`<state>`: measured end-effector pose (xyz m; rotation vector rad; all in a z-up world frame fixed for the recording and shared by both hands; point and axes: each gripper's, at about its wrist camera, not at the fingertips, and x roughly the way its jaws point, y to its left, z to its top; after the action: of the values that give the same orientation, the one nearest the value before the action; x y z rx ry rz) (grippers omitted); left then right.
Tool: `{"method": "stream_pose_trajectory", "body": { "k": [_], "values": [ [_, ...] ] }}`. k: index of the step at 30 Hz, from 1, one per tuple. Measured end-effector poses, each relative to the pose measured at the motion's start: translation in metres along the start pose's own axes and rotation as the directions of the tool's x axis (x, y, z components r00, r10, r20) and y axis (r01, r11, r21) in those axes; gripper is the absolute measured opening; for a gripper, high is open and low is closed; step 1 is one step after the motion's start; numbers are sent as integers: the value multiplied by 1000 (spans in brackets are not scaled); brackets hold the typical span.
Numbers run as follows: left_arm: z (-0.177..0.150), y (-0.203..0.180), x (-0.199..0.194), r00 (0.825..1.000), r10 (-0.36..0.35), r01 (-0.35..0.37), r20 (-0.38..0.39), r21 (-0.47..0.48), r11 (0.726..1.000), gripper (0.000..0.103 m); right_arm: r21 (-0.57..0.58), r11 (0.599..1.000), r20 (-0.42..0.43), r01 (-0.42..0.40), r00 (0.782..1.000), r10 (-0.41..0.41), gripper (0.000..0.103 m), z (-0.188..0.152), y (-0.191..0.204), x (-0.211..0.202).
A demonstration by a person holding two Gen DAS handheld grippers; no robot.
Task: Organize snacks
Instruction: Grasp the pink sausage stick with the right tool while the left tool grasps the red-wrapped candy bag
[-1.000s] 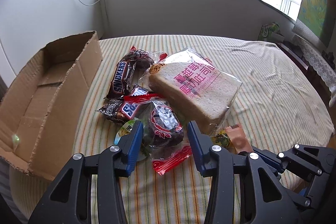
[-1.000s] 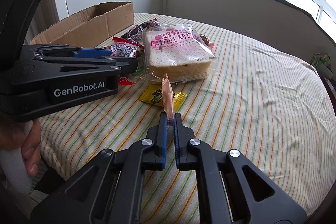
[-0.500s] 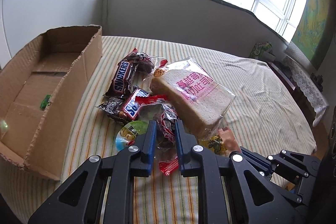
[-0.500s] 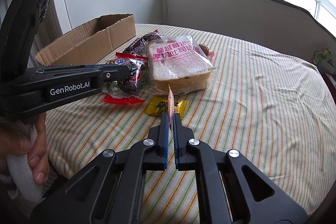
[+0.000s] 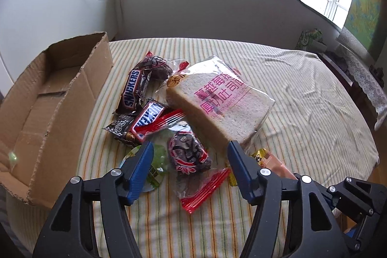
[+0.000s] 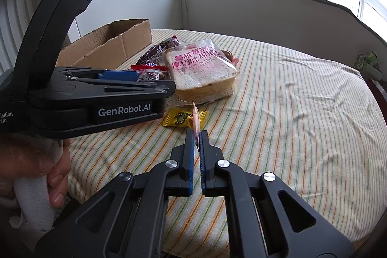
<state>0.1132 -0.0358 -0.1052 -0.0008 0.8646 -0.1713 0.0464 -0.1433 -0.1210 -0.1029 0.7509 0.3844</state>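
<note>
A: Where did the left gripper (image 5: pixel 189 158) stand?

B: Its jaws had just been opening and were apart, straddling the dark red-wrapped cake (image 5: pixel 187 152) without pressing it. The cake lay on the striped cloth (image 5: pixel 302 113) near the camera, the bread pack (image 5: pixel 217 103) just to its right, the green jelly cup (image 5: pixel 152 166) at its left.

A: And the right gripper (image 6: pixel 197 137)?

B: Clamped on a thin pink sachet (image 6: pixel 196 119), held edge-up above the yellow packet (image 6: pixel 183 116).

A: How would the cake be picked up well?

B: I'd judge: come down square over the plump middle, not the red crimped end, which would slip. Keep the left pad clear of the jelly cup; whether the cup's lid sat under the wrapper I couldn't tell. Then carry it left into the cardboard box (image 5: pixel 48 117).
</note>
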Motion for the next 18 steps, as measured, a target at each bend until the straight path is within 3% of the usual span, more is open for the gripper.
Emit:
{"method": "stream_pose_trajectory", "body": {
  "k": [1,2,3,9,14,18],
  "values": [
    [1,-3,1,1000,-3,3,2,11,1000,55,2,1000,-2,-2,1000,2,4,0,-1,0],
    [1,-4,2,1000,2,-2,5,13,1000,33,5,1000,-1,-4,1000,4,4,-1,-3,0],
    [2,-4,5,1000,12,-12,-8,13,1000,32,7,1000,0,-6,1000,6,4,-1,-4,0],
    [-1,2,3,1000,0,0,-2,21,1000,29,20,1000,-1,-12,1000,12,4,-3,-8,1],
    [-3,-21,7,996,90,-89,-4,146,985,35,11,1000,-18,-6,1000,6,4,-3,-7,8],
    [-4,-11,22,996,49,-43,-73,76,996,38,23,1000,-27,-13,1000,13,4,-6,-9,14]
  ]
}}
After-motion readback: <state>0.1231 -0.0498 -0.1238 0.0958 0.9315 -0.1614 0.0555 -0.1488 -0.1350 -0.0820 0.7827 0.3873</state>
